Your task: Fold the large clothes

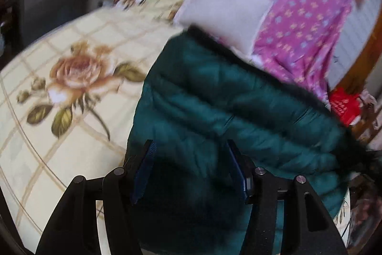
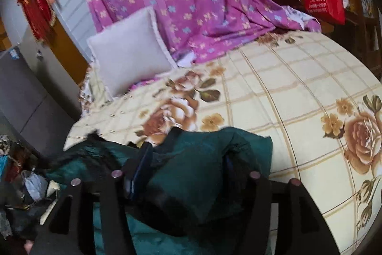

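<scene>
Left wrist view: the left tongs (image 1: 189, 166) stand spread above the coat (image 1: 214, 106), pinching nothing. The coat, a teal quilted puffer, lies just under and ahead of them on the bed (image 1: 59, 135). It looks puffy, light and slick, so I judge a pinch on a quilt seam or the hem will hold better than one on a fat panel. Its dark fur trim (image 1: 298, 85) runs along the far right edge. Left of the tongs the bed is bare; the pillow (image 1: 222, 16) sits ahead, well apart.

Right wrist view: the right tongs (image 2: 188, 166) are spread too, with a coat (image 2: 210, 154) fold bulging between them; the pads do not seem to press it. Ahead and right, open bed (image 2: 298, 87) gives room. The near-left edge drops to floor clutter (image 2: 26, 185).
</scene>
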Motion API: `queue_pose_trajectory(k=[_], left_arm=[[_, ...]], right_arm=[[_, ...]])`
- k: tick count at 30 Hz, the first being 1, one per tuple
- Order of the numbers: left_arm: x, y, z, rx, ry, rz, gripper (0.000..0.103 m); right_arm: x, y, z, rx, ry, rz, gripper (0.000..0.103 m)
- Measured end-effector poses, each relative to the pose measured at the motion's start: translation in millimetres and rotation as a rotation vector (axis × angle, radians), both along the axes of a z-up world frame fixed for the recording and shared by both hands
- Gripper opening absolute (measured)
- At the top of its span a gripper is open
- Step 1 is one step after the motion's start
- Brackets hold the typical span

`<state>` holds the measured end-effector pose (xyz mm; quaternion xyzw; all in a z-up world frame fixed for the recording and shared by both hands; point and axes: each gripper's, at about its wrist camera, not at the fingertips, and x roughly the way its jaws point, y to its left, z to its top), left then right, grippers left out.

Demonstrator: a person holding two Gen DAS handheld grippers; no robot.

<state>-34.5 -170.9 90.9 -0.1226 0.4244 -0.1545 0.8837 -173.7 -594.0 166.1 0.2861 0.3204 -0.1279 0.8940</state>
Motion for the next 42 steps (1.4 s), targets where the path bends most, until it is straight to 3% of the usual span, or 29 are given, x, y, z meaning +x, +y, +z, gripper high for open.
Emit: queue_pose_trajectory(k=[6, 10, 13, 16, 23, 30, 33, 37, 42], left_arm=[[7.7, -1.5, -8.1, 0.030, -0.018, 0.001, 0.039], [12.3, 1.8, -8.5, 0.006, -0.013, 0.023, 0.039], [14.3, 1.2, -8.3, 0.011, -0.013, 0.035, 0.039], [15.6, -3.8, -7.7, 0.043, -0.015, 0.036, 0.039], [24.1, -9.2, -14.8, 0.089, -0.006, 0.017, 0.039], [27.1, -9.6, -18.1, 0.089, -0.012, 0.011, 0.041], [26.5, -9.4, -18.8, 0.095, -0.002, 0.017, 0.041], [25.2, -8.5, -19.3, 0.090, -0.001, 0.025, 0.041], [22.6, -9.6, -20.3, 0.105, -0.013, 0.023, 0.041]], right_arm=[[-11.6, -5.0, 13.2, 0.148, -0.066, 0.036, 0.071], [-10.1, 18.7, 24.1, 0.111, -0.086, 0.124, 0.071], [7.5, 59.0, 24.0, 0.027, -0.086, 0.215, 0.074], [46.9, 104.7, -5.3, -0.077, 0.059, 0.287, 0.074], [124.7, 164.9, -74.1, -0.253, 0.210, 0.348, 0.074], [147.3, 148.0, -108.6, -0.219, 0.248, 0.293, 0.074], [143.4, 150.9, -98.0, -0.222, 0.250, 0.284, 0.074], [134.1, 159.1, -66.5, -0.141, 0.148, 0.306, 0.074], [162.0, 188.6, -63.1, -0.147, 0.162, 0.379, 0.074]])
